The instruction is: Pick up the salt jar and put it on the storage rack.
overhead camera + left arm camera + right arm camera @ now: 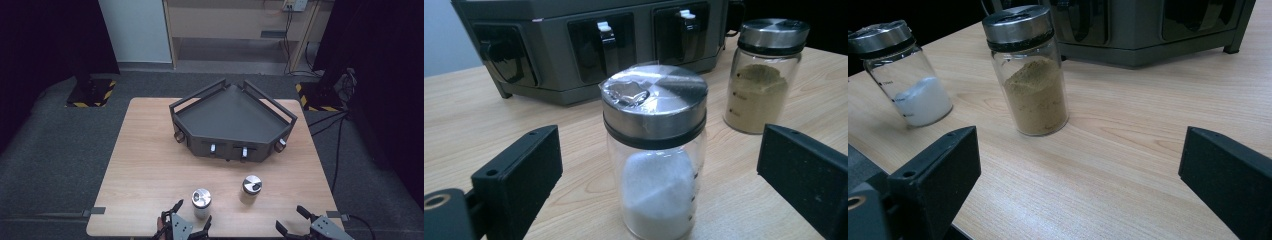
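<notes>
Two glass spice jars with brushed metal lids stand upright on the pale wooden worktop (150,150), near its front edge and well apart from each other. The jar of white powder (201,202) sits between the wide-open fingers of the left gripper (192,216), which touch nothing yet. The jar of brown powder (250,189) stands just ahead and to the left of the right gripper (291,219), whose fingers are also spread wide and empty. Behind both jars, toward the worktop's back edge, sits a dark grey angular metal rack (232,117) with an empty top tray. Judging from this, nothing is lifted yet; grasping and any placing remain.
</notes>
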